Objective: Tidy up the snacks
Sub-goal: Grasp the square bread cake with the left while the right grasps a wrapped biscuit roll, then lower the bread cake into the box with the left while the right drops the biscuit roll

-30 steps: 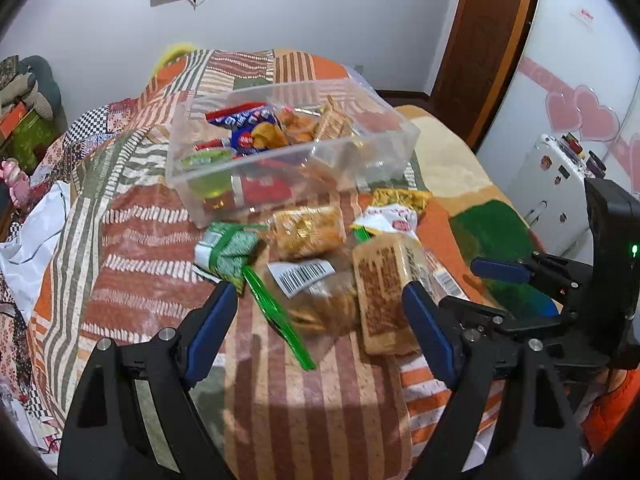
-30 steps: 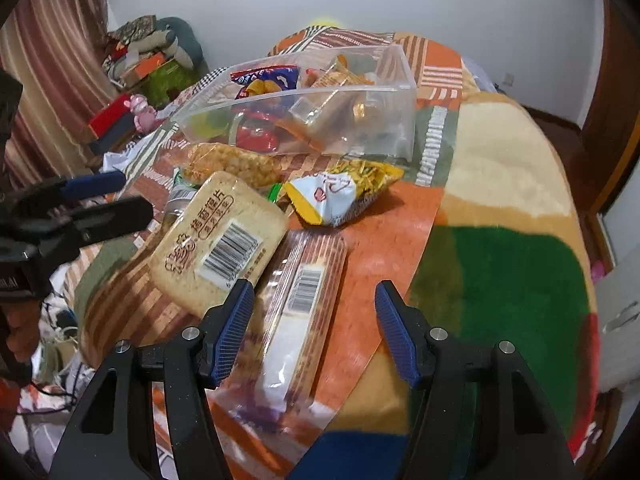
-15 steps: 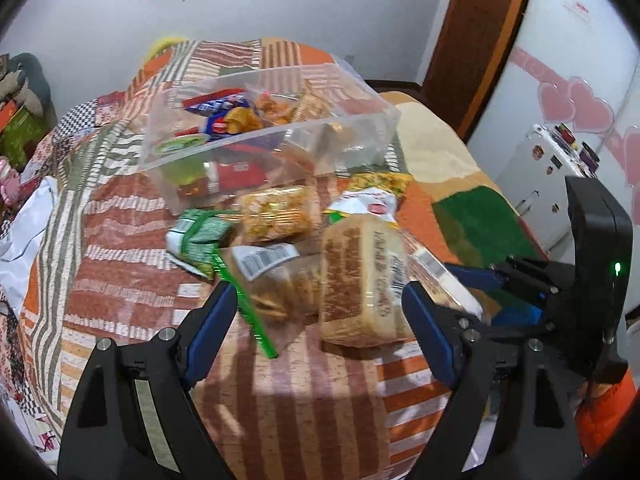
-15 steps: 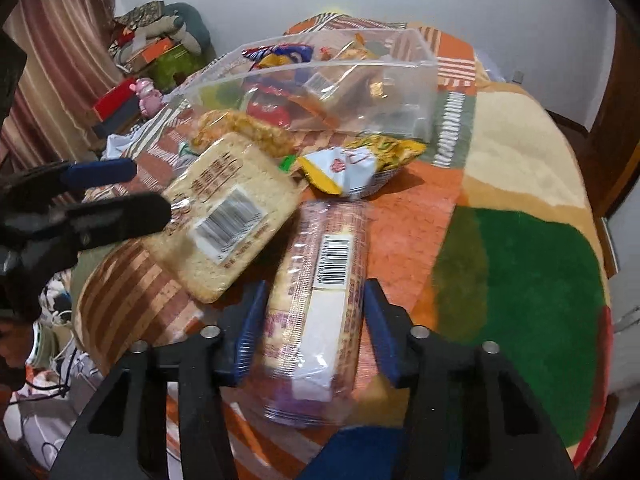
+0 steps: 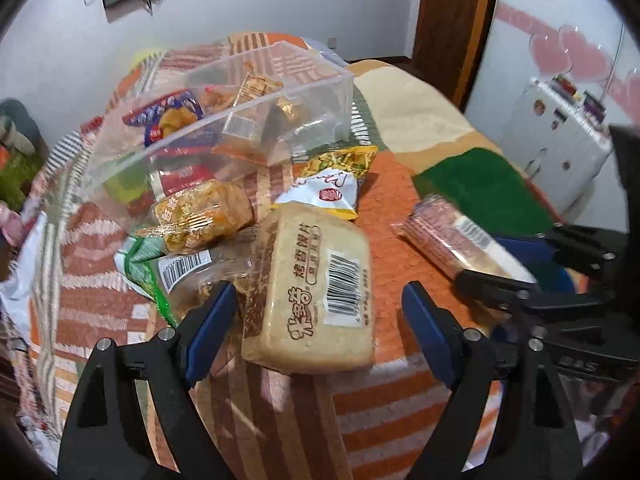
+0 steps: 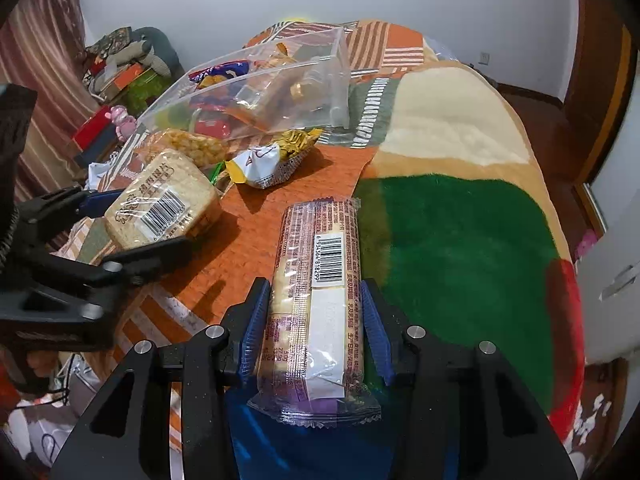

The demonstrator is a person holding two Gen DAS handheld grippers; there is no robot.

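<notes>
Clear plastic bin (image 5: 256,92) holds assorted snack packets (image 5: 170,114) on the blanket (image 5: 400,208).

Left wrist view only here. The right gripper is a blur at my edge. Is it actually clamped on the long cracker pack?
Observer: Yes. In the right wrist view the right gripper is shut on the cracker pack, one blue pad pressed to each long side.
Operator: Where along the pack?
Observer: On the rear half. The barcode end sticks out forward past the fingertips, and the crimped tail hangs back toward the camera.
Operator: How does my left gripper look from there?
Observer: The left gripper is open, one finger on each side of the toast pack. I can't tell if they touch it.
</notes>
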